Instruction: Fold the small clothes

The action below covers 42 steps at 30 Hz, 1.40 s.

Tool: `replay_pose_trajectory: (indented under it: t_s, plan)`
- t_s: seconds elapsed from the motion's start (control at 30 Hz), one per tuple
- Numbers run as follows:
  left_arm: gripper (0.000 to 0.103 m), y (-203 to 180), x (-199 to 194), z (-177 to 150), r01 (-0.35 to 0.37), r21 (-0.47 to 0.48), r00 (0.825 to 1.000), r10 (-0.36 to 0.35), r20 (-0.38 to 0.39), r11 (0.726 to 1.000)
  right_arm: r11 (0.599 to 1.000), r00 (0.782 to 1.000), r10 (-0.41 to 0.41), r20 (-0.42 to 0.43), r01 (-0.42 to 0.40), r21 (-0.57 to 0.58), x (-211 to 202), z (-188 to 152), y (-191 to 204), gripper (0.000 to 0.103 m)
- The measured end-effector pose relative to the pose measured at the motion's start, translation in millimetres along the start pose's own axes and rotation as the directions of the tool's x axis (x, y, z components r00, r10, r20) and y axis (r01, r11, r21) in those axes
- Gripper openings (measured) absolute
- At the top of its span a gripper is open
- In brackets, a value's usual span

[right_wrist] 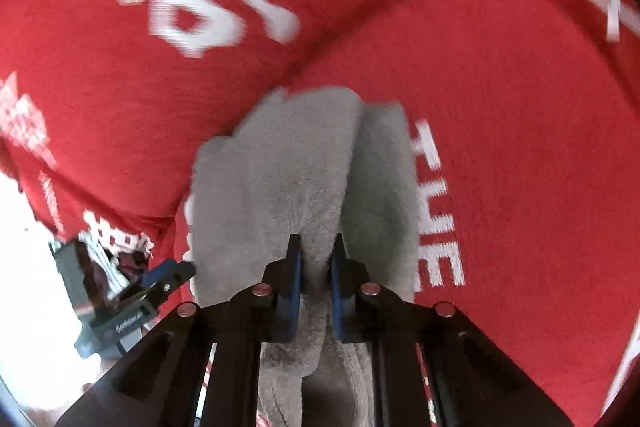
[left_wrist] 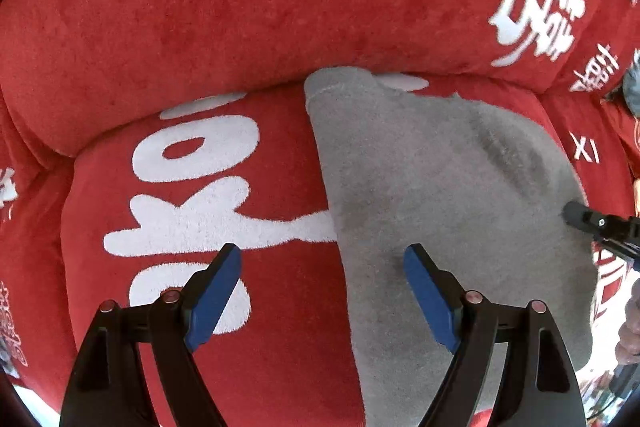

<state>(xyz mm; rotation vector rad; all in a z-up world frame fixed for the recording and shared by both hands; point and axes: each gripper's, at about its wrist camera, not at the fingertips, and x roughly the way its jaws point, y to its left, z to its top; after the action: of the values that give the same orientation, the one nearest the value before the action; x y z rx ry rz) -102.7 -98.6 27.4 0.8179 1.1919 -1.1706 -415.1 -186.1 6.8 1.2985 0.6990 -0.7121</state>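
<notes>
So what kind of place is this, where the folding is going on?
Most likely a home living room. The work surface is a sofa: a seat cushion meeting a padded backrest, both under a red plush cover with large white lettering. A small grey garment lies on the seat. Little else of the room shows.

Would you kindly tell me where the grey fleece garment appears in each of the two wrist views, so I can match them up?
Left wrist view: the grey fleece garment fills the centre-right, lying on the seat, its right edge at the right claw.
Right wrist view: it sits centre-bottom, pinched between the right claw.
Shared landmark: the red plush sofa cover with white lettering.
</notes>
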Motion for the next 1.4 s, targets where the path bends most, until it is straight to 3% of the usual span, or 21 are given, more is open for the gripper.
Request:
replay_pose_trajectory:
  t_s: [0.1, 0.2, 0.4, 0.57, 0.7, 0.8, 0.87, 0.9, 0.93, 1.0, 1.2, 1.23, 1.4]
  plan:
    - [0.088, -6, 14, -7, 0.013, 0.012, 0.999, -0.013, -0.033, 1.000, 0.995, 0.995, -0.096, -0.041, 0.097, 0.013, 9, -7, -18, 0.013]
    - [0.092, -4, 12, -7, -0.003, -0.013, 0.999, 0.003, -0.032, 1.000, 0.992, 0.995, -0.079, -0.059, 0.084, 0.095, 15, -6, -37, 0.015]
    - [0.092, 6, -4, -13, -0.038, 0.019, 0.998, 0.039, -0.050, 0.999, 0.979, 0.979, -0.204, -0.030, 0.204, 0.006, -18, -6, -22, 0.017]
    - [0.092, -2, -19, -31, 0.012, 0.050, 0.997, -0.008, -0.081, 0.999, 0.993, 0.994, -0.102, -0.044, 0.099, -0.061, -41, -26, 10, 0.017]
    - [0.092, -22, -11, -56, 0.016, 0.096, 0.992, -0.004, -0.129, 0.995, 0.986, 0.991, -0.053, -0.126, 0.032, -0.165, -29, -57, 47, 0.017]
    - [0.092, -28, 4, -75, -0.008, 0.118, 0.989, 0.026, -0.147, 0.993, 0.958, 0.972, -0.155, -0.178, 0.104, -0.266, -10, -79, 53, 0.017]
    - [0.092, -30, 13, -88, -0.034, 0.130, 0.983, 0.057, -0.177, 0.991, 0.939, 0.943, -0.249, -0.220, 0.180, -0.294, 8, -92, 37, 0.017]
    - [0.092, -29, 15, -92, -0.031, 0.123, 0.981, 0.054, -0.186, 0.992, 0.929, 0.925, -0.294, -0.242, 0.218, -0.298, 15, -98, 26, 0.012]
    - [0.092, -28, 15, -96, -0.026, 0.112, 0.981, 0.047, -0.190, 0.993, 0.930, 0.921, -0.302, -0.247, 0.226, -0.291, 17, -104, 15, 0.004]
    - [0.092, -25, 12, -99, -0.025, 0.095, 0.980, 0.043, -0.194, 0.995, 0.945, 0.935, -0.263, -0.237, 0.201, -0.259, 9, -106, 5, 0.003]
    - [0.092, -22, 7, -104, -0.038, 0.043, 0.974, 0.047, -0.223, 0.998, 0.932, 0.918, -0.311, -0.247, 0.244, -0.267, 8, -113, 1, 0.004]
    - [0.092, -21, 8, -107, -0.042, 0.040, 0.974, 0.050, -0.222, 0.998, 0.931, 0.913, -0.320, -0.252, 0.254, -0.261, 8, -114, -2, 0.009]
    - [0.092, -24, 4, -116, -0.047, 0.040, 0.972, 0.055, -0.226, 0.998, 0.945, 0.921, -0.298, -0.250, 0.249, -0.212, 0, -113, -8, 0.012]
